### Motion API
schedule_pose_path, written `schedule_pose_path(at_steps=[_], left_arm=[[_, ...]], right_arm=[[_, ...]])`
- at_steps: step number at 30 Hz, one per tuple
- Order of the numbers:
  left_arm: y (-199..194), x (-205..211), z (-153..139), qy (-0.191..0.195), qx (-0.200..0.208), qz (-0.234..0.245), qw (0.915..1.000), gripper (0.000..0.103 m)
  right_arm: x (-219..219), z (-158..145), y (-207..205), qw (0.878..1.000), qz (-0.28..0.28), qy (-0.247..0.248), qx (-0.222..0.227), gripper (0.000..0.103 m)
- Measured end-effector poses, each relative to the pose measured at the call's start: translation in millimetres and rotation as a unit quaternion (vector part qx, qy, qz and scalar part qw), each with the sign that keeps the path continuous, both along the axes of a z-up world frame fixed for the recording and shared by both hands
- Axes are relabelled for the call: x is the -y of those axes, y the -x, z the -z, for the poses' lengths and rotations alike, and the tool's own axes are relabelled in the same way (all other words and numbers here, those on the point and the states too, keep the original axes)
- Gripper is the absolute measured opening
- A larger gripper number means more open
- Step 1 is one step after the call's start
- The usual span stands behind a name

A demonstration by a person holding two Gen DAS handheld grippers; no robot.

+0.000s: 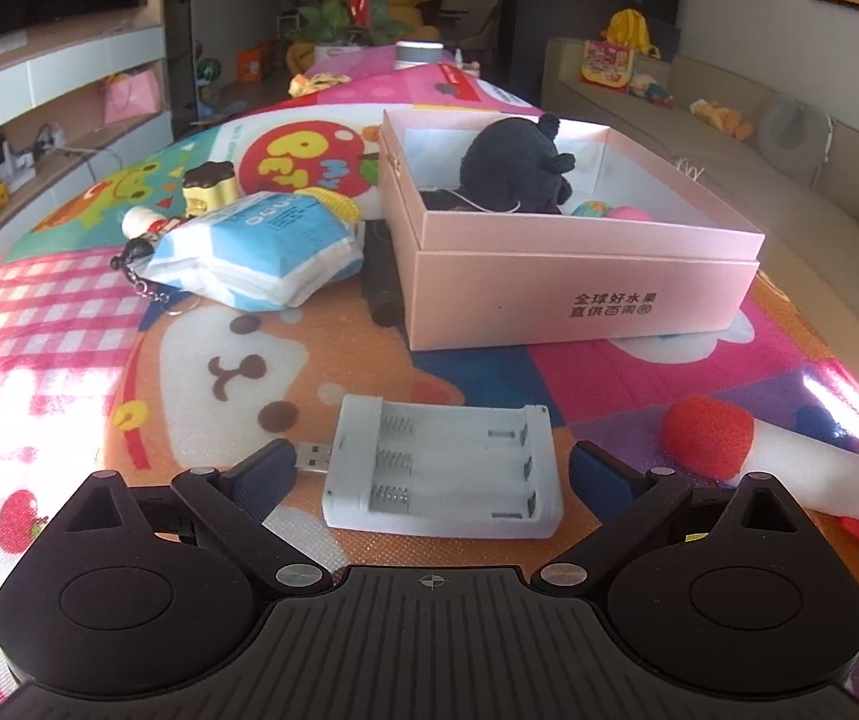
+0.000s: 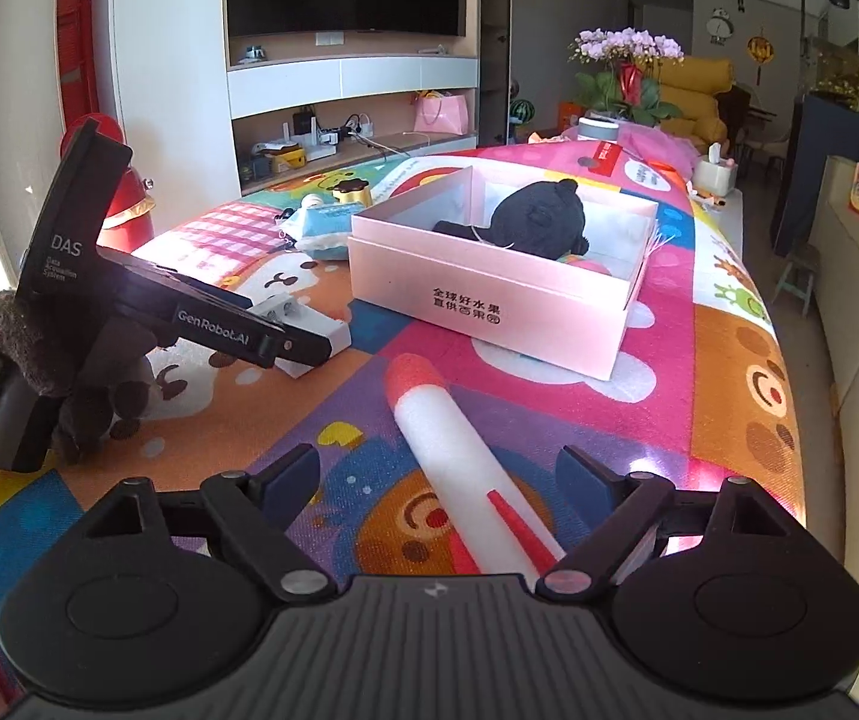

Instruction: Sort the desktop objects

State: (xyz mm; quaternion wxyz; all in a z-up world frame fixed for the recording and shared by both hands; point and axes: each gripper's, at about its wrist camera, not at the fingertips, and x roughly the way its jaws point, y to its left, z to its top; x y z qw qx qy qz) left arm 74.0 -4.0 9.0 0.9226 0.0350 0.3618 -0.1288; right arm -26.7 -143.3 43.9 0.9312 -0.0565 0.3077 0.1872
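Observation:
A white battery charger [image 1: 441, 468] lies on the colourful mat between the open fingers of my left gripper [image 1: 435, 468], not gripped. It also shows in the right wrist view [image 2: 303, 324], partly behind the left gripper's body [image 2: 189, 312]. A white foam rocket with a red tip [image 2: 459, 450] lies between the open fingers of my right gripper [image 2: 435, 474]; it shows at right in the left wrist view [image 1: 747, 450]. A pink box [image 1: 579, 276] holds a black plush [image 1: 519, 162] and small coloured balls [image 1: 609, 210].
A blue-white tissue pack [image 1: 261, 252], a keychain figure [image 1: 141, 234], a yellow toy [image 1: 207, 186] and a black marker [image 1: 378, 282] lie left of the box. A flower pot [image 1: 345, 12] stands at the mat's far end. A sofa [image 1: 819, 192] runs along the right.

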Motion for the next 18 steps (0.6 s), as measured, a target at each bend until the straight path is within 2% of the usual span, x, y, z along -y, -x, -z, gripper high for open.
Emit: schedule_pose_path(at_steps=[3, 4, 8, 14, 18], left_arm=[[0.6, 9.1, 2.7, -0.021, 0.011, 0.003, 0.9997, 0.099], [1.7, 9.3, 2.7, -0.021, 0.013, 0.006, 0.9997, 0.096], [10.4, 0.9, 2.0, -0.019, 0.016, 0.015, 0.9996, 0.095], [41.2, -22.3, 1.6, -0.015, 0.015, 0.02, 0.9996, 0.095], [58.4, -38.0, 0.5, -0.002, 0.019, 0.004, 0.9998, 0.096]], right_arm=[[4.4, -0.4, -7.2, 1.0, 0.013, 0.006, 0.0, 0.086], [4.8, 0.6, -9.5, 1.0, 0.017, 0.011, -0.002, 0.086], [4.8, 8.9, -16.5, 0.999, 0.03, 0.031, -0.017, 0.086], [-3.8, 10.9, -11.0, 0.998, 0.012, 0.054, -0.015, 0.085], [-8.8, 12.8, -6.0, 0.996, 0.007, 0.082, -0.018, 0.085]])
